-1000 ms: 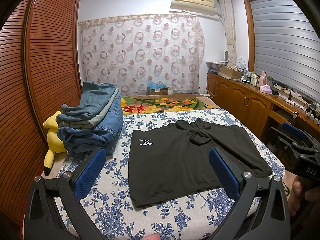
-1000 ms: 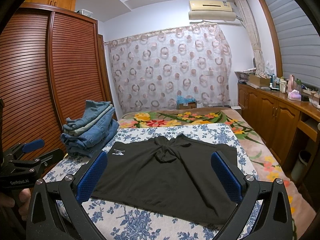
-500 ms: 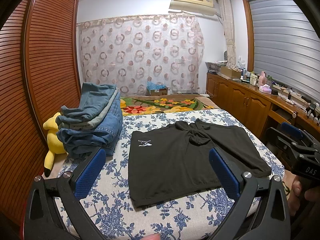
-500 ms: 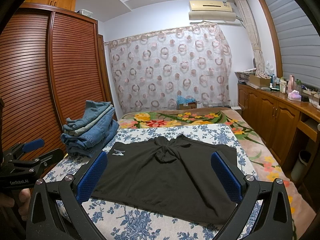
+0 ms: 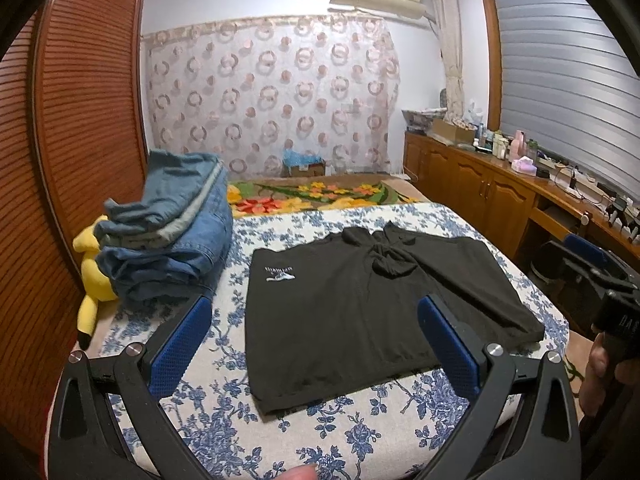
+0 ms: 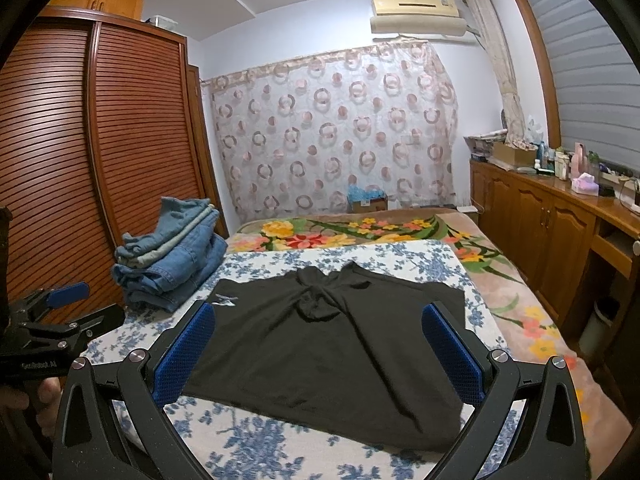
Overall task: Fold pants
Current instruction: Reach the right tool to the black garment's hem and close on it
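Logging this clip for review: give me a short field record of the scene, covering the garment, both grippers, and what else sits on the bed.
garment: black shorts spread flat on the blue floral sheet, white logo near the far left corner
fold state: not yet folded
left gripper: open, holding nothing, above the near edge of the shorts
right gripper: open, holding nothing, above the shorts
stack: folded jeans piled left of the shorts
toy: yellow plush beside the jeans, against the wardrobe
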`<act>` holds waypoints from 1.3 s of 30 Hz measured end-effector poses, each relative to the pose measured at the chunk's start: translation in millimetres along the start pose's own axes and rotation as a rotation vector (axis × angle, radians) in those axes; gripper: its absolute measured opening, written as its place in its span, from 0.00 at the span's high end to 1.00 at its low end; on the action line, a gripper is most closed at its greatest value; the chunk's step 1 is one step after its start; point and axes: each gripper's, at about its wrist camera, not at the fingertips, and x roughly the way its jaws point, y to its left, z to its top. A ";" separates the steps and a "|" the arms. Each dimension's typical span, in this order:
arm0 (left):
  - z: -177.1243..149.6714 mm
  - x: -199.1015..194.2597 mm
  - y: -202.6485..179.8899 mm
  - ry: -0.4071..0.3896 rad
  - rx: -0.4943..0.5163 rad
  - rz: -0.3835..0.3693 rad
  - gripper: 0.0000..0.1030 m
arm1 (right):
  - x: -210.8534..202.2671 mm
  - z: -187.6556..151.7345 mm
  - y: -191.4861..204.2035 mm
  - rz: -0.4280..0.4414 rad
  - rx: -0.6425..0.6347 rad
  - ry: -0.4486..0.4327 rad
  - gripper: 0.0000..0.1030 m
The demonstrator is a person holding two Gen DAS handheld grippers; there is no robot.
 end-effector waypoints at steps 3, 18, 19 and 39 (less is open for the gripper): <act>-4.4 13.9 1.3 0.023 0.007 -0.015 0.00 | 4.8 -0.7 -6.5 -0.018 0.001 0.013 0.00; -1.5 52.6 -13.6 0.063 0.099 -0.108 0.00 | 16.1 10.8 -12.1 -0.076 -0.053 0.053 0.03; -0.5 54.3 -15.9 0.064 0.106 -0.112 0.00 | 18.6 11.1 -12.3 -0.077 -0.055 0.056 0.04; -13.2 111.3 -38.8 0.202 0.114 -0.195 0.00 | 102.7 30.0 -49.3 -0.066 0.009 0.367 0.47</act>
